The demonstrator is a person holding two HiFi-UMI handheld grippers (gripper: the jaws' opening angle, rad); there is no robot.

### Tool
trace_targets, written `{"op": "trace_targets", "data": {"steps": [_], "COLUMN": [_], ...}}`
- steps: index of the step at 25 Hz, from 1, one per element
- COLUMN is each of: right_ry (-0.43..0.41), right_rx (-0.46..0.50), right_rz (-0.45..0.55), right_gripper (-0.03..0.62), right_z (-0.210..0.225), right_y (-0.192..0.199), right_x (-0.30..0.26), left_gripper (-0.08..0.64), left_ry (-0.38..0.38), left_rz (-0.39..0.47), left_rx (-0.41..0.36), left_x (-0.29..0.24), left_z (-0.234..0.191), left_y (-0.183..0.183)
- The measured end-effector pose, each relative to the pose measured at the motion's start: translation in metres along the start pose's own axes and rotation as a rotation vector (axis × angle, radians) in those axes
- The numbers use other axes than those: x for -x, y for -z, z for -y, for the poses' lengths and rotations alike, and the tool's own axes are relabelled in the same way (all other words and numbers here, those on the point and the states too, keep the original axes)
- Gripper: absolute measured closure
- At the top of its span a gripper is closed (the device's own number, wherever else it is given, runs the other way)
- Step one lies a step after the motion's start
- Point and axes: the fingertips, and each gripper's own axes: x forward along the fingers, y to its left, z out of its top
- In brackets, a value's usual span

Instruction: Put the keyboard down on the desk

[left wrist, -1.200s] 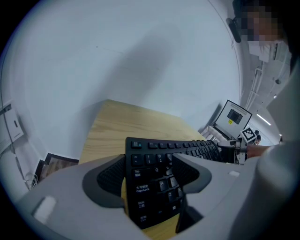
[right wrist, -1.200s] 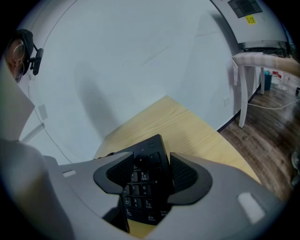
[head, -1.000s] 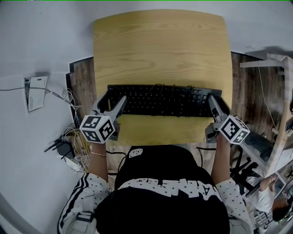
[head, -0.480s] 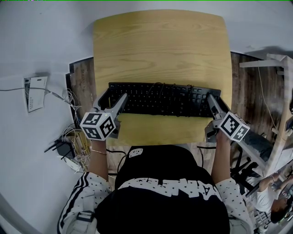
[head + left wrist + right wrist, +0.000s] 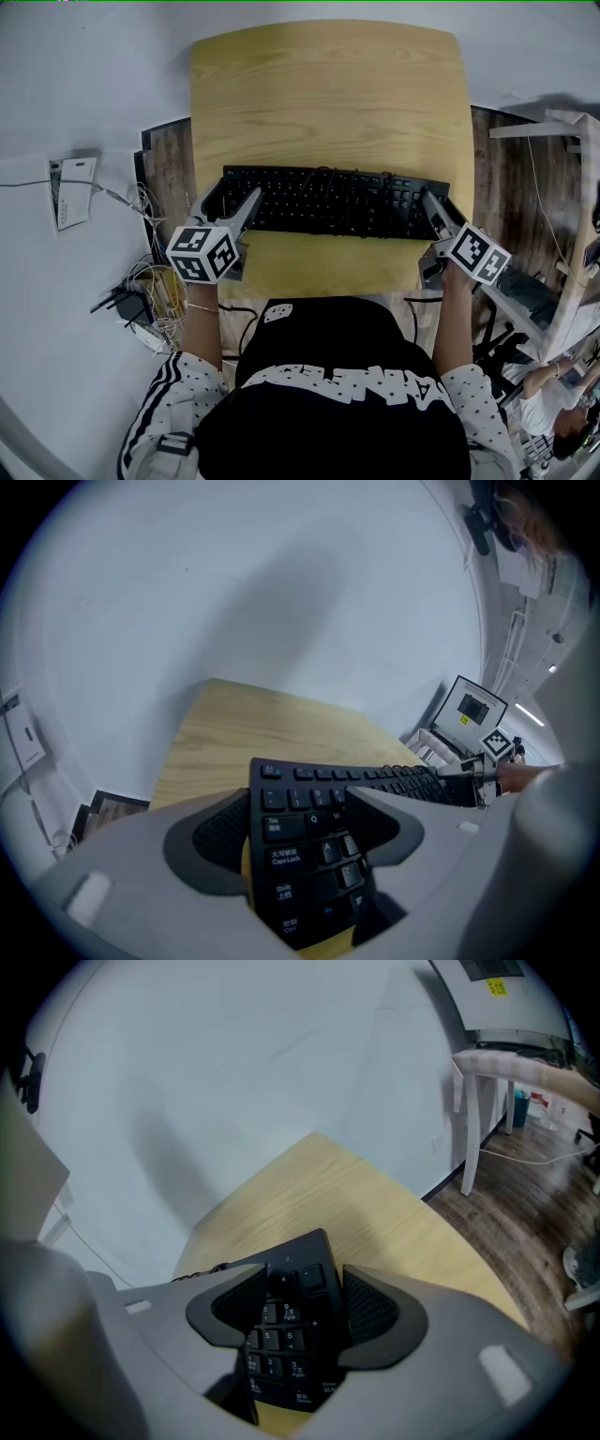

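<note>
I have the keyboard [image 5: 328, 202] lying across the near half of the desk [image 5: 328, 84]. Its long side runs parallel to the desk's near edge, and both ends are inside the desk's side edges. A strip of wood shows between it and that near edge. I cannot tell whether its underside rests on the wood or hangs just over it.

My left gripper [image 5: 232, 200] comes in over the desk's near left corner and is clamped on the keyboard's left end. In the left gripper view the ribbed pads [image 5: 220, 832] sit against that end. One is at the outer edge by Tab and Caps Lock and the other is over the letter keys, and I see no gap on either side.

My right gripper [image 5: 439, 202] comes in over the desk's near right corner and is closed on the number-pad end. In the right gripper view its pads [image 5: 370, 1307] flank the number keys and touch the keyboard, with the jaws standing wide.

Both grippers slope down toward the desk, each with its marker cube [image 5: 200, 255] at the end nearest me.

A black cord [image 5: 330, 175] lies along the keyboard's far row. Beyond the desk's far edge is a white wall [image 5: 112, 56]. Left of the desk I see a paper tag [image 5: 71, 192] and a bundle of wires [image 5: 155, 300]. Right of the desk a white frame [image 5: 574, 178] stands on dark floorboards [image 5: 502, 169].
</note>
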Motion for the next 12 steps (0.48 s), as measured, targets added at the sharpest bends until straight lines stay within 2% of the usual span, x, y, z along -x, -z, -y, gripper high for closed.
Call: {"op": "trace_targets", "data": {"steps": [12], "right_ry": [0.039], "right_rx": [0.008], "right_rz": [-0.022], "right_gripper": [0.336], "right_z": [0.0022], "right_y": [0.0004], "right_x": [-0.0010], "left_gripper": [0.259], "left_ry": [0.008], "left_rz": [-0.015], "left_rx": [0.017], "left_x": [-0.0047], "left_z": [-0.0018], "left_y": [0.0043]}}
